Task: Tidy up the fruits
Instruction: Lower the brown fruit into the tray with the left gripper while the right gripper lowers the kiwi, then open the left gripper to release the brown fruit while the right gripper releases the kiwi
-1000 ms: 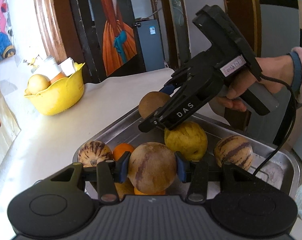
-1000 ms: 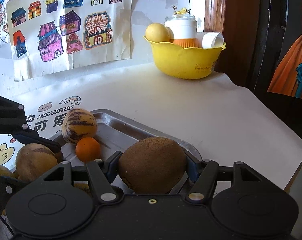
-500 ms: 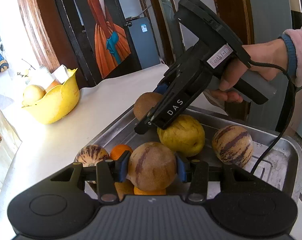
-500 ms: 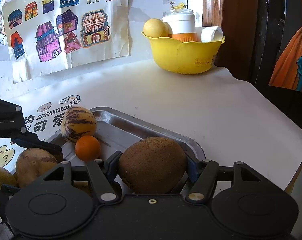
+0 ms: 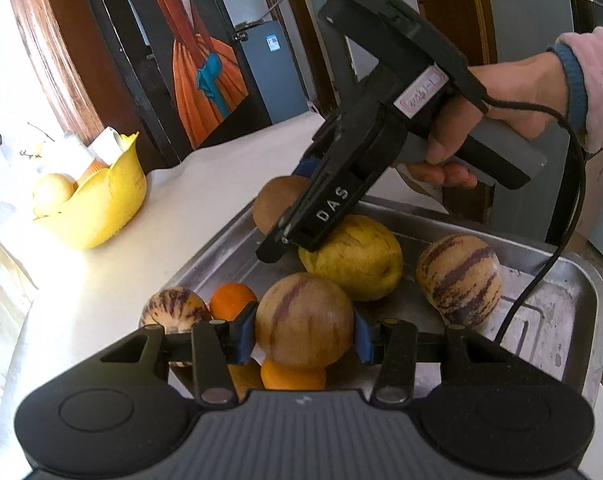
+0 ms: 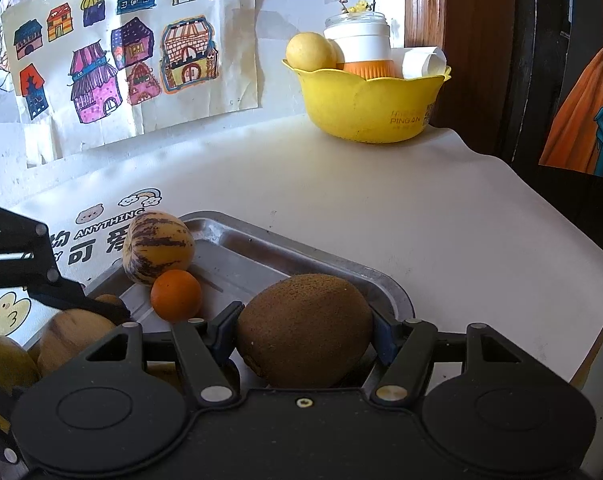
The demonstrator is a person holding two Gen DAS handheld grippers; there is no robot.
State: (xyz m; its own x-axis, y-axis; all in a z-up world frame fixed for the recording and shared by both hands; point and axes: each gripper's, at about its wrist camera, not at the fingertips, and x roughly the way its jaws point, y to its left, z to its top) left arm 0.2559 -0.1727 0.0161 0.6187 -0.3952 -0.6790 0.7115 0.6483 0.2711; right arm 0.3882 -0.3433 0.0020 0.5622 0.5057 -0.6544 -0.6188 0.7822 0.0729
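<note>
From the left wrist, the left gripper (image 5: 304,334) grasps a striped melon (image 5: 303,319) between its blue pads over the steel tray (image 5: 557,312); its jaws have just been opening slightly, the melon between them. From the right wrist, the right gripper (image 6: 304,334) clamps a brown kiwi (image 6: 304,328) at the tray's (image 6: 261,240) near corner, jaws about half spread.

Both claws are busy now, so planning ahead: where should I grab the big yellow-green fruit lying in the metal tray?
Take the big yellow-green fruit across its narrower middle, coming from above. It lies lengthwise in the metal tray, with the striped round fruit close beside it.
</note>
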